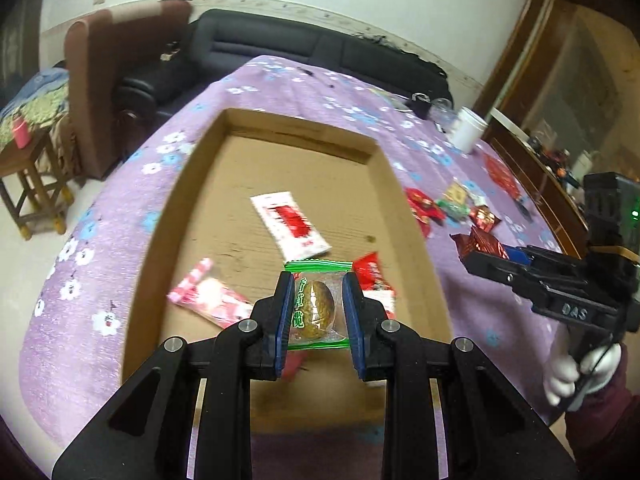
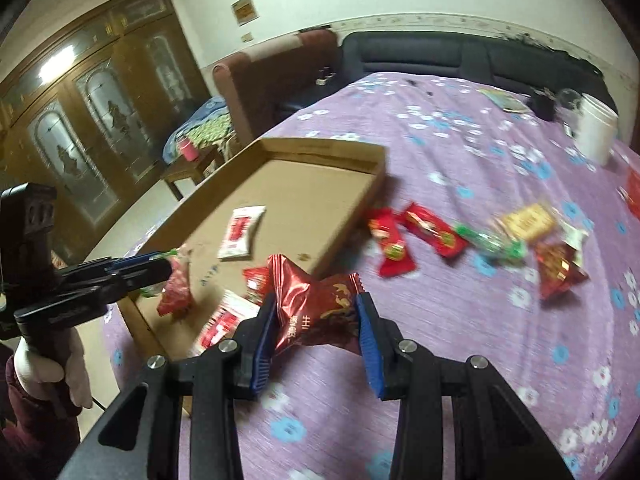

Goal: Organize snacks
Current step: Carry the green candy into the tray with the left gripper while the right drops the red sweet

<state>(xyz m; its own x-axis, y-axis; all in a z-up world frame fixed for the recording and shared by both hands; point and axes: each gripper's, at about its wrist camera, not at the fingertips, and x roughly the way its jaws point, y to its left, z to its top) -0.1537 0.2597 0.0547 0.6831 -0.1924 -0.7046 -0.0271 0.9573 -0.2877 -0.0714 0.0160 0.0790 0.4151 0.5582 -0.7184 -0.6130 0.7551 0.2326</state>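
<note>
My left gripper (image 1: 317,280) is shut on a clear snack packet with green edges (image 1: 318,304), held over the near part of the cardboard tray (image 1: 208,184). In the tray lie a white-and-red packet (image 1: 292,224), a pink packet (image 1: 208,298) and a red packet (image 1: 372,272). My right gripper (image 2: 316,300) is shut on a dark red foil snack (image 2: 316,312), above the purple cloth just right of the tray (image 2: 352,216). In the left wrist view the right gripper (image 1: 466,250) shows at the right with the foil snack (image 1: 480,244). In the right wrist view the left gripper (image 2: 170,264) shows at the left.
Loose red, green, yellow and foil snacks (image 2: 424,228) lie on the flowered purple tablecloth (image 2: 460,152) right of the tray. A white jar (image 2: 596,128) stands at the far right. A dark sofa (image 1: 300,44), a brown armchair (image 1: 116,80) and a wooden stool (image 1: 32,184) stand beyond the table.
</note>
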